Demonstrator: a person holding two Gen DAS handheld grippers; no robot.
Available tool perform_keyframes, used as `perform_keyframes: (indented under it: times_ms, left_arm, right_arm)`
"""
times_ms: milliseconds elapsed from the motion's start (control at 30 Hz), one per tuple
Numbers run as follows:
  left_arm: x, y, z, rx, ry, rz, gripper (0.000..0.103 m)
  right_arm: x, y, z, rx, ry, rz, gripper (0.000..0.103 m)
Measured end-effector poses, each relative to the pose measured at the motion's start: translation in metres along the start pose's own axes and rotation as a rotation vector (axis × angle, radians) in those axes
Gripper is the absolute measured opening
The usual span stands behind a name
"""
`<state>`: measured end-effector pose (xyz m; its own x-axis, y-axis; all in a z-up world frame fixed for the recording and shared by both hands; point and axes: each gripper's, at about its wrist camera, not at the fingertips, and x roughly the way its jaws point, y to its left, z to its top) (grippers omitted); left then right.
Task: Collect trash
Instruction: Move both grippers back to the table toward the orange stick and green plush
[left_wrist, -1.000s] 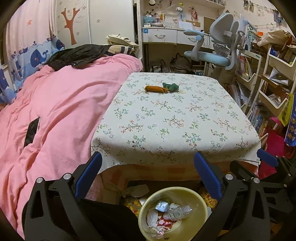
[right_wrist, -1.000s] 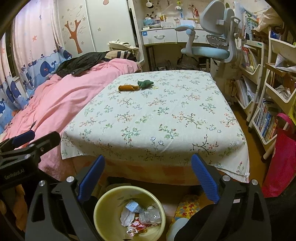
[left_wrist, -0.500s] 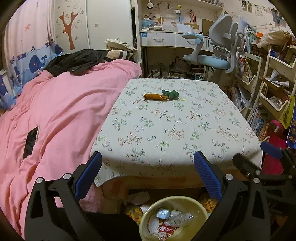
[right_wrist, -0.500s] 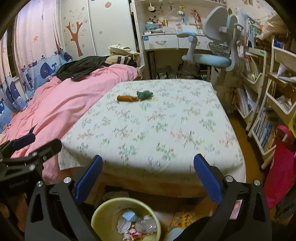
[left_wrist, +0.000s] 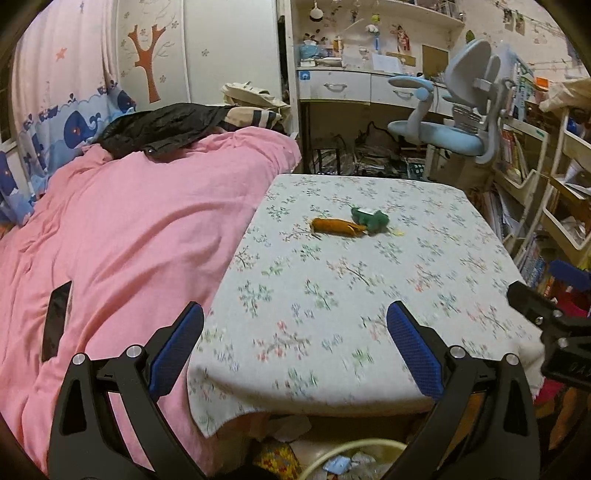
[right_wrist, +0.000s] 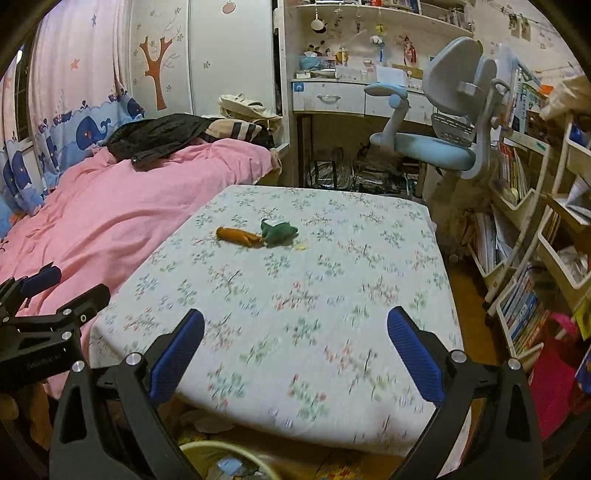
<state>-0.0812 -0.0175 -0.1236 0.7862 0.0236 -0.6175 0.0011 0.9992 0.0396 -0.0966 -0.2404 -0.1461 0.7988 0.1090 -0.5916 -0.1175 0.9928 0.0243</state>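
Both grippers raised vs. 1 s ago; trash bin (left_wrist: 354, 456) now cut off at bottom edge, contents mostly hidden. Left gripper (left_wrist: 295, 345) and right gripper (right_wrist: 295, 347): jaws wide, empty. Carrot toy (left_wrist: 338, 226) lies on table (left_wrist: 424, 266), far side; near edge blurred.

Both of my views are lit by warm, fairly dim indoor light that seems to come from above, leaving a yellowish cast. The near edge of the floral tablecloth (left_wrist: 332, 295) is smeared with motion blur, while the orange and green plush toy (right_wrist: 258, 234) farther back stays fairly sharp. Fisheye distortion bends the bookshelf (right_wrist: 524, 206) and curtain (left_wrist: 55, 92) at the sides, and black vignetting fills the corners. Under the table, shadow swallows detail.
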Motion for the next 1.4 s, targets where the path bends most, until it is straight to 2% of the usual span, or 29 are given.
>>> perform_keyframes:
  times_ms: [233,433,667,1233,1400]
  left_arm:
    - [0.045,0.009,0.027,-0.043,0.025,0.005,0.096]
    - [0.071,0.007,0.041,-0.046,0.041,0.005,0.096]
    - [0.085,0.005,0.043,-0.055,0.057,-0.004,0.096]
    - [0.1,0.004,0.046,-0.066,0.075,-0.023,0.096]
    - [0.125,0.006,0.057,-0.026,0.102,-0.042,0.096]
  right_arm:
    - [0.035,-0.007,0.019,-0.009,0.037,-0.009,0.095]
    - [0.054,-0.006,0.024,0.001,0.069,0.026,0.095]
    - [0.069,-0.007,0.028,0.028,0.104,0.061,0.095]
    - [0.084,0.0,0.029,-0.008,0.136,0.063,0.095]
    - [0.099,-0.006,0.033,0.007,0.157,0.055,0.095]
